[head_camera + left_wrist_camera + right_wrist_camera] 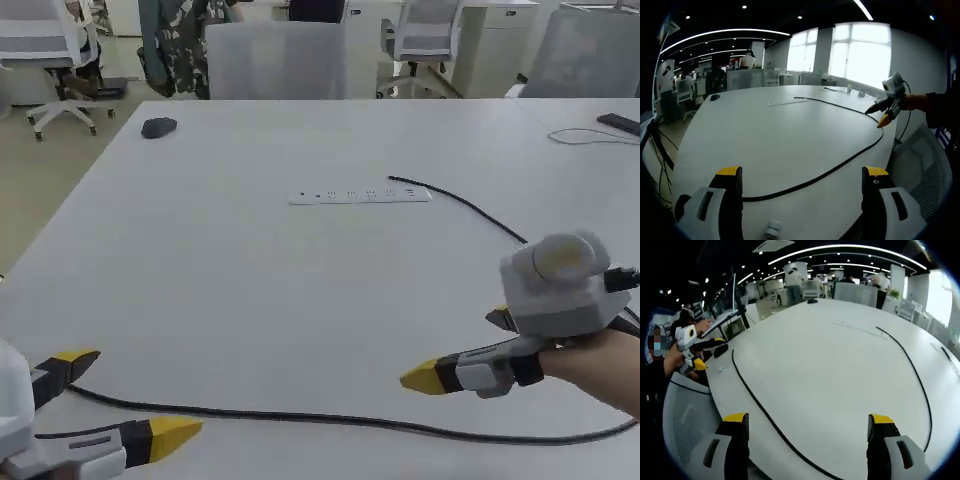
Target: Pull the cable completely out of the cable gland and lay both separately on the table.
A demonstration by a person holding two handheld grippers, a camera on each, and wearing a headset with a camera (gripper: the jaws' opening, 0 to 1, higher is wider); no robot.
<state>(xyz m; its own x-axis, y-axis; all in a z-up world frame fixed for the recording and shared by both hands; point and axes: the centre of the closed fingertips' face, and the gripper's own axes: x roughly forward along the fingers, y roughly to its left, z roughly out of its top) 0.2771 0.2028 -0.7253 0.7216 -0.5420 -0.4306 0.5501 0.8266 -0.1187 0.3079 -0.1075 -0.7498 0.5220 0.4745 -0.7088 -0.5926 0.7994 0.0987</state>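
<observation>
White worktop [250, 250] in the head view carries the black cable [300, 417] along its near edge (a power strip [360, 196] lies mid-table). In the left gripper view, the left gripper [800, 172] stands spread, with the cable crossing the gap. In the right gripper view, the right gripper [810, 417] is spread too, above the cable.

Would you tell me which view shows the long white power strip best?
The head view: the long white power strip lies plainly centred, its sockets discernible. Both gripper views show it as a thin, distant sliver.
</observation>
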